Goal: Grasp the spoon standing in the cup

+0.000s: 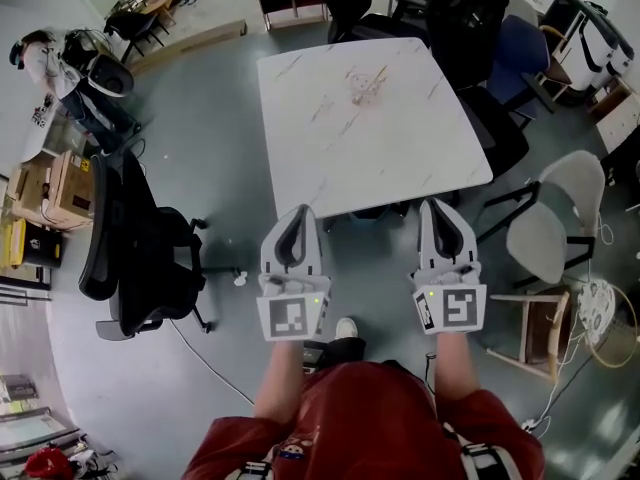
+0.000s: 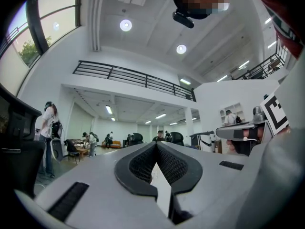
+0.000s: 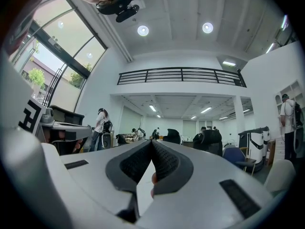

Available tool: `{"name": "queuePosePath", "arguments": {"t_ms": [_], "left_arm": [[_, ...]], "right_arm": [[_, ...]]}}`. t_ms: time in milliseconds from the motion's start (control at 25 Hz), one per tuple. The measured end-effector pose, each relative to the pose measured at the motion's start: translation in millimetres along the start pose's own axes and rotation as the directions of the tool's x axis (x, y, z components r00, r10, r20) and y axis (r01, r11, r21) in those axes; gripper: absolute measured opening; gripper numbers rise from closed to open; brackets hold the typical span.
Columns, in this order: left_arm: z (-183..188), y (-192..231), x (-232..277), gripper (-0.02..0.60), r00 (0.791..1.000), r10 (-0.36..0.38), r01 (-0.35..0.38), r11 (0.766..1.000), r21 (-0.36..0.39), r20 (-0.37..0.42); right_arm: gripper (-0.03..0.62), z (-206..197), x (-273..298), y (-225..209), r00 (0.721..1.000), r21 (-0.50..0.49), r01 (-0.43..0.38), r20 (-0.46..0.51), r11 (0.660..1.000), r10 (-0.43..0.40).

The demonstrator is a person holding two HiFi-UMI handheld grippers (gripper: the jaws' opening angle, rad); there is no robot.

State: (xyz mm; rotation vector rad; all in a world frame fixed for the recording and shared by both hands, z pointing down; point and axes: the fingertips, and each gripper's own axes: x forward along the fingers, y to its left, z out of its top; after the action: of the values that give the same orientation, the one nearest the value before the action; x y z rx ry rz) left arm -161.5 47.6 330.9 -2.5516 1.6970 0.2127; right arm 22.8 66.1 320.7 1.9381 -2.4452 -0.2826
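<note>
In the head view a small pale cup stands near the far middle of the white marble table. The spoon in it is too small to make out. Both grippers are held over the floor, short of the table's near edge and well away from the cup. The left gripper has its jaws together with nothing between them, as the left gripper view shows at the tips. The right gripper is likewise shut and empty, tips meeting. Both gripper views look up into the hall; neither shows the cup.
A black office chair stands on the floor at the left. A white chair and a wooden stool are at the right. More black chairs and a blue one crowd the table's far side. Cardboard boxes sit far left.
</note>
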Motion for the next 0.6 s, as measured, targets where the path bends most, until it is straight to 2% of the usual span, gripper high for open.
{"name": "queuePosePath", "arguments": {"t_ms": [480,600], "left_arm": [[45.4,10.1,21.1,0.009,0.995,-0.024,0.021,0.999,0.037,0.096],[48.4,7.5,25.0,0.009,0.994,-0.039,0.034,0.998,0.052,0.098]], "right_arm": [[0.014,38.8,15.7,-7.1,0.996,-0.031,0.032,0.082,0.999,-0.030],[0.014,44.2,16.4,-11.5,0.993,-0.023,0.044,0.107,0.999,-0.041]]}}
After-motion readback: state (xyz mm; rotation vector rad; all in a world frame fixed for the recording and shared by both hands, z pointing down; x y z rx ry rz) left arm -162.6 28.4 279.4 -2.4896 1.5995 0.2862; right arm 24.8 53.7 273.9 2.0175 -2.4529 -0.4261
